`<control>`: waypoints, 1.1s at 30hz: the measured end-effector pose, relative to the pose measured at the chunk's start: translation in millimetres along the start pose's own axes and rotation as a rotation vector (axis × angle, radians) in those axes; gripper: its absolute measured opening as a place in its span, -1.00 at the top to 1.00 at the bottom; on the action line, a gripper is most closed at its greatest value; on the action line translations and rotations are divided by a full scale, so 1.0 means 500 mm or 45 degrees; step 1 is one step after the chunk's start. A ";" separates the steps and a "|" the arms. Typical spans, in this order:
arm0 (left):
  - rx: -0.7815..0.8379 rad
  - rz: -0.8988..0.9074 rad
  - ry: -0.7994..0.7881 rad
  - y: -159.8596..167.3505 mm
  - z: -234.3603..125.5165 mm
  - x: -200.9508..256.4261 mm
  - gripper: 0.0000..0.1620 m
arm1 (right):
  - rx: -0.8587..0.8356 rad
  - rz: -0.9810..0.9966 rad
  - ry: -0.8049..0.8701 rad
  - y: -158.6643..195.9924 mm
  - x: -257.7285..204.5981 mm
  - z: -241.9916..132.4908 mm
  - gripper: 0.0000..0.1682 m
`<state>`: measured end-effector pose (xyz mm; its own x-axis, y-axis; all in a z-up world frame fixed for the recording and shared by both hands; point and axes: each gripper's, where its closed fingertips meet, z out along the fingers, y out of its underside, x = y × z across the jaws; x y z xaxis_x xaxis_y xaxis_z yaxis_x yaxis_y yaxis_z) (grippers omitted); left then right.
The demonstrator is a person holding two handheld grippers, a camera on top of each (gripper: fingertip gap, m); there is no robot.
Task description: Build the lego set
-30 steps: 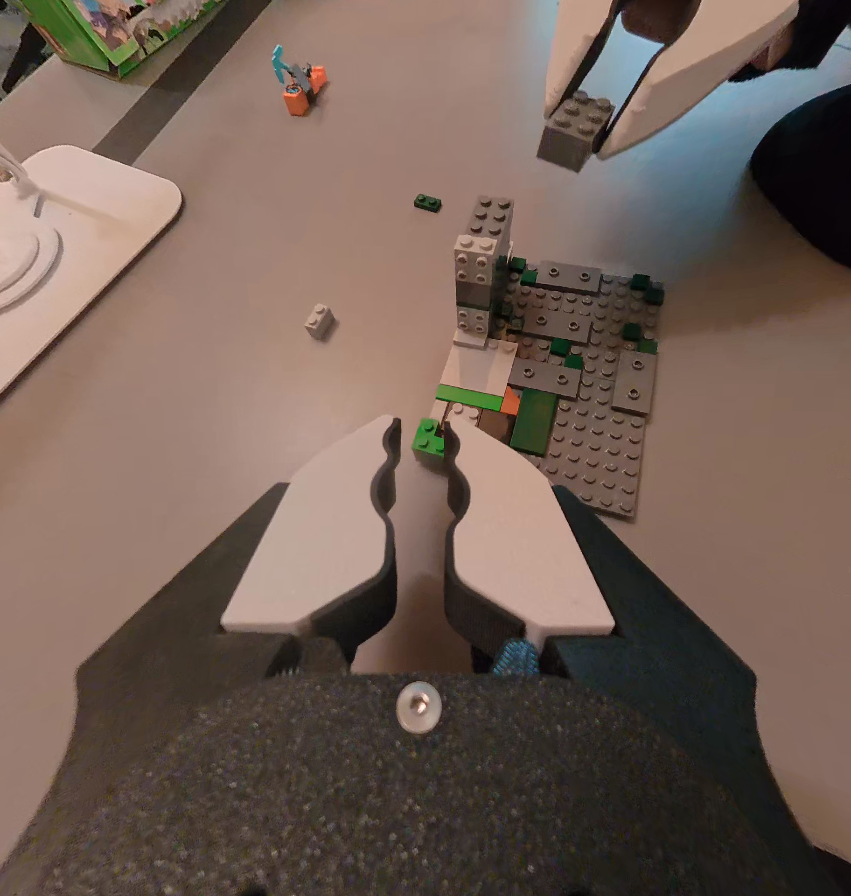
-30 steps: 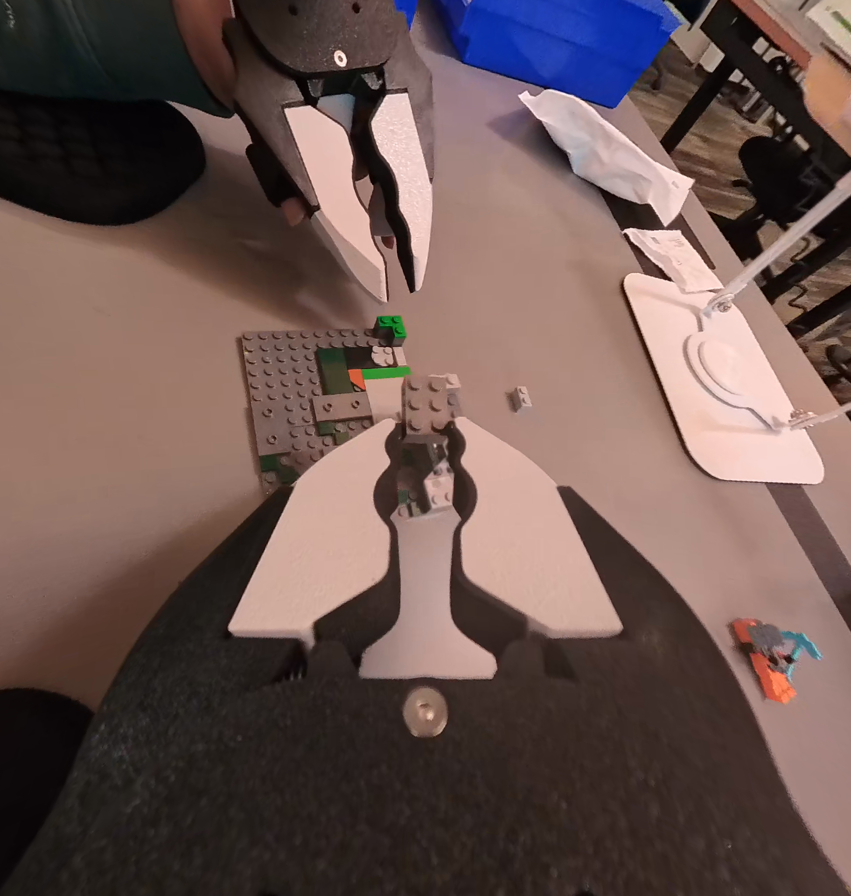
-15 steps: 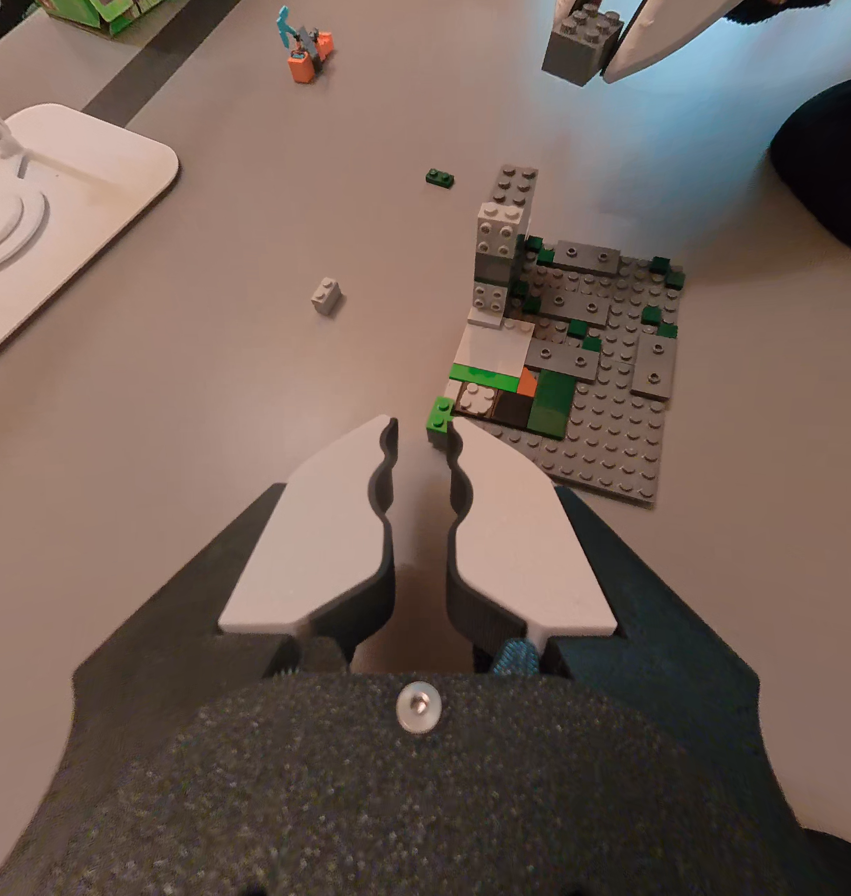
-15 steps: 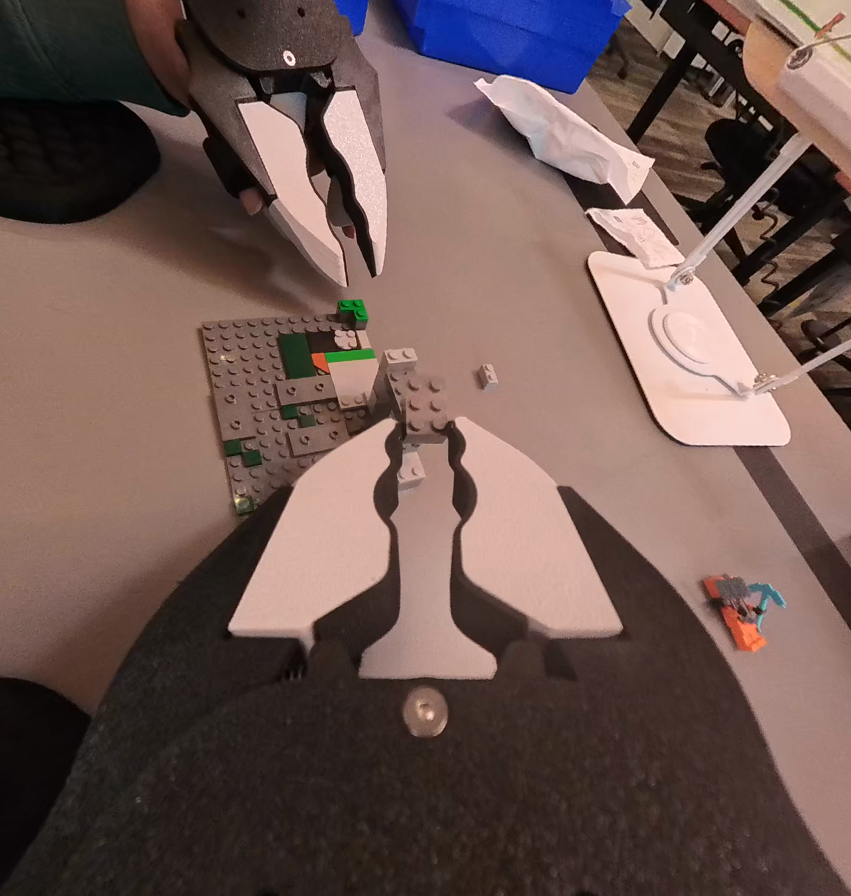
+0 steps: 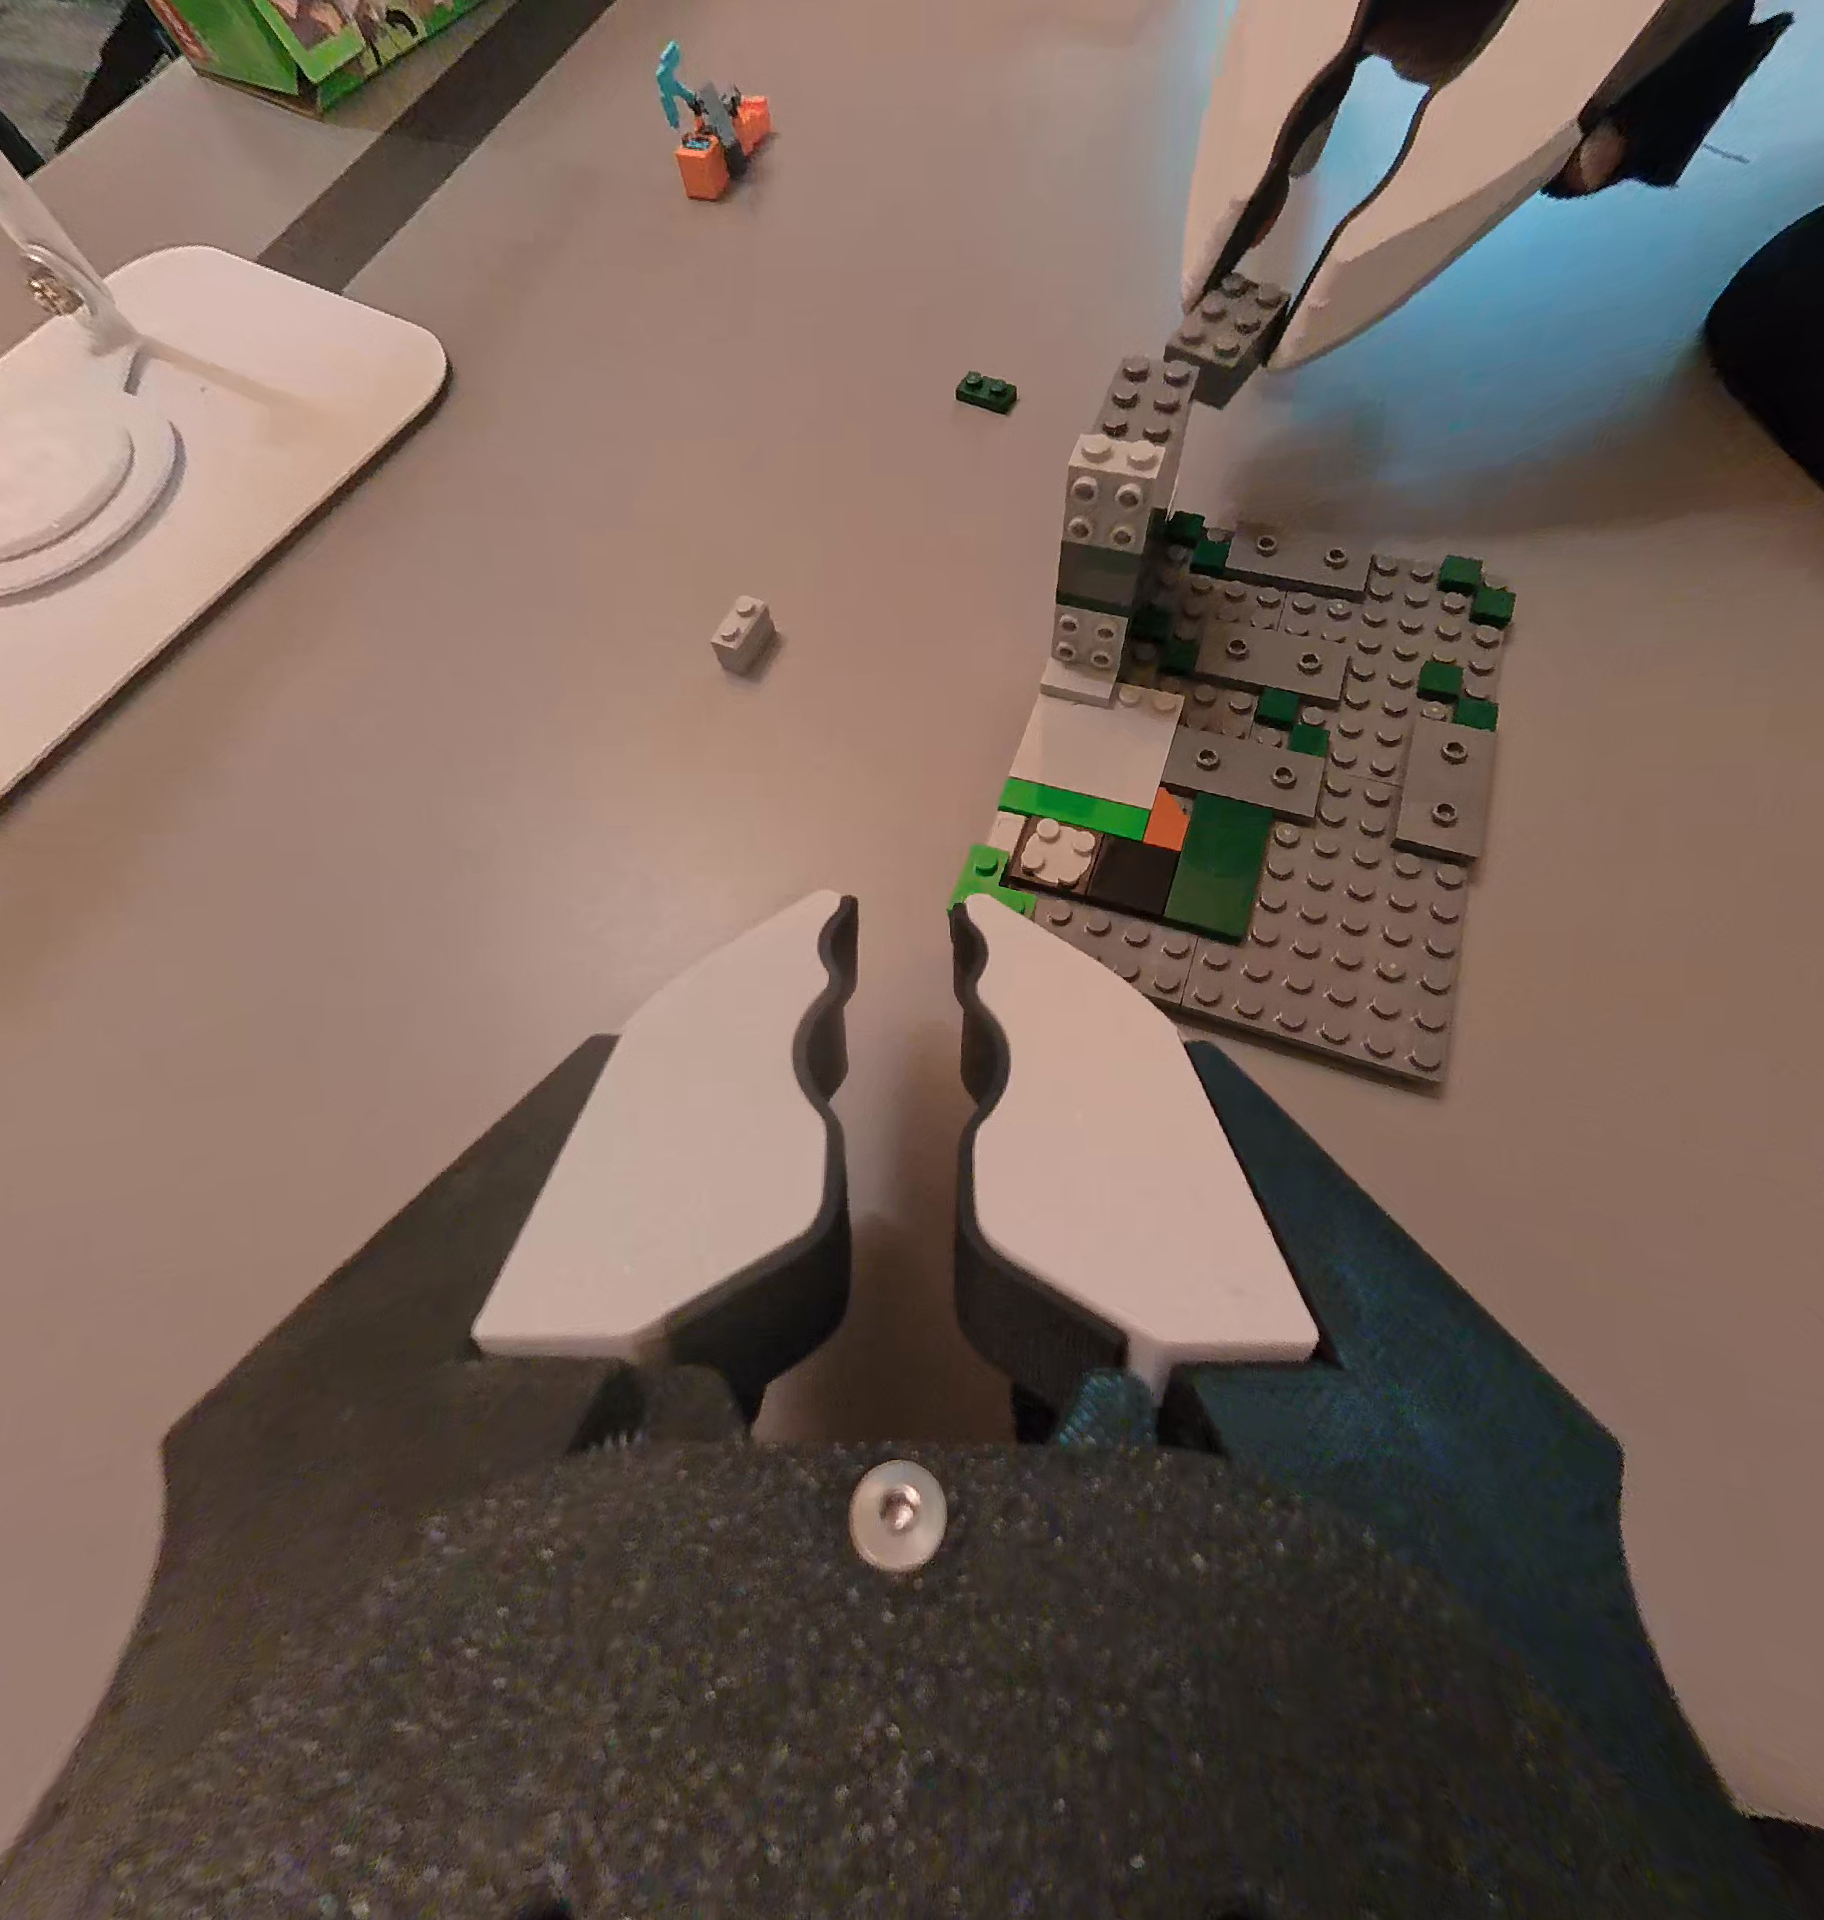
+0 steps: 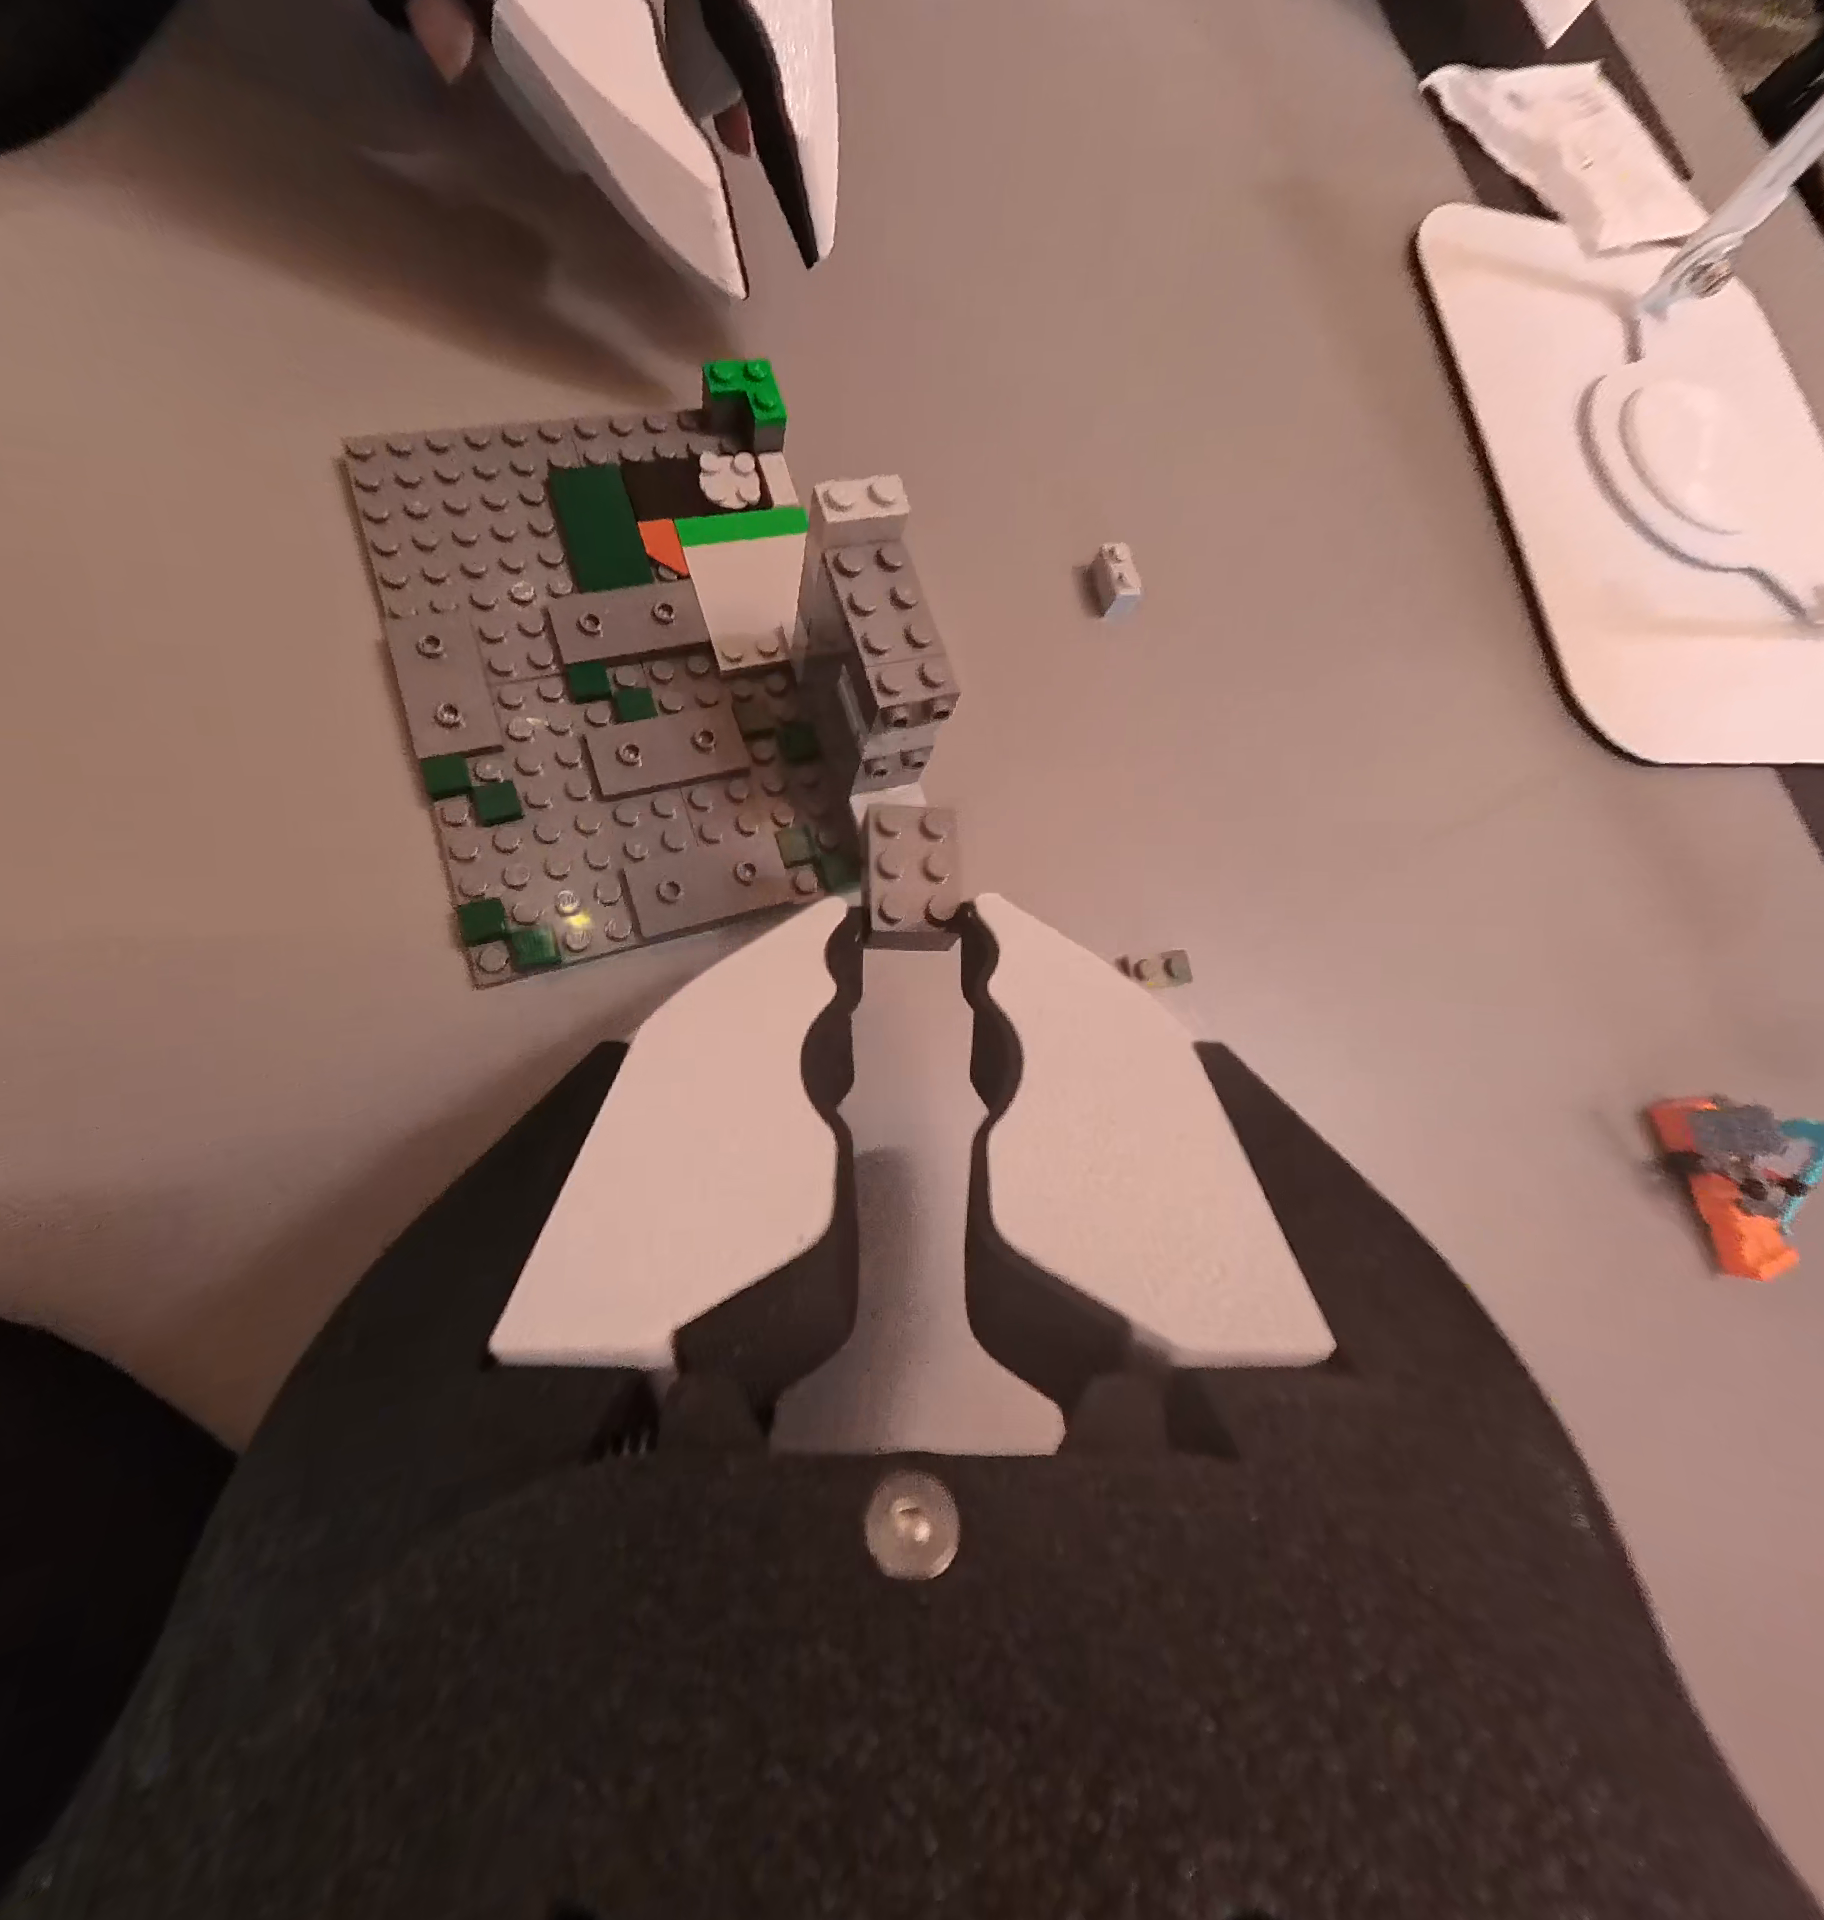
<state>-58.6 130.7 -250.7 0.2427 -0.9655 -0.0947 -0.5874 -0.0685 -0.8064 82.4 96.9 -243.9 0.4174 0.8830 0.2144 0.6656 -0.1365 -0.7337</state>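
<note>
Lowered since half a second ago, the right gripper [image 6: 910, 914] now brings its dark grey two-by-three studded brick [image 6: 913, 871] down close to the top of the grey brick tower [image 5: 1121, 520], where before it hung high above the table; from the left wrist view the brick [image 5: 1228, 335] sits just beside the tower's upper rear edge, though whether they touch cannot be told. Its white fingers [image 6: 1126, 1122] are clenched on the brick's near end, the gap between them only as wide as the brick. Meanwhile the left gripper [image 5: 903, 914] has drawn slightly back from the build; its fingers [image 5: 710, 1132] stand a narrow slot apart, grasping nothing, with the right fingertip just beside the bright green corner brick [image 5: 981, 873]. That corner belongs to the square dark grey studded baseplate [image 5: 1344, 966] lying flat on the grey table [image 5: 472, 831], covered with grey plates, dark green tiles, a white smooth tile, a bright green strip and an orange wedge; the tower stands upright on its edge. Loose nearby lie a small light grey brick [image 5: 744, 634], a tiny dark green plate [image 5: 987, 392] and an orange and teal minifigure assembly [image 5: 716, 135]. A white flat lamp base [image 5: 212, 416] rests to one side. A green printed box [image 5: 305, 42] shows at the far edge, its writing too small to make out.
</note>
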 end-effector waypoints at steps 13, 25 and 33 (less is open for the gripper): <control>-0.006 0.022 0.002 0.002 0.007 0.005 0.81 | -0.252 -0.048 -0.094 0.063 -0.031 0.017 0.79; 0.010 0.030 0.000 -0.003 0.002 0.002 0.82 | -0.183 -0.043 -0.080 0.045 -0.027 0.015 0.67; 0.006 0.042 0.011 -0.003 0.005 0.008 0.83 | -0.168 -0.023 -0.067 0.045 -0.019 0.030 0.63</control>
<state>-54.8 127.3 -251.4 0.2167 -0.9692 -0.1166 -0.5915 -0.0353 -0.8055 83.8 92.1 -272.1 0.3743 0.9076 0.1900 0.7496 -0.1755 -0.6382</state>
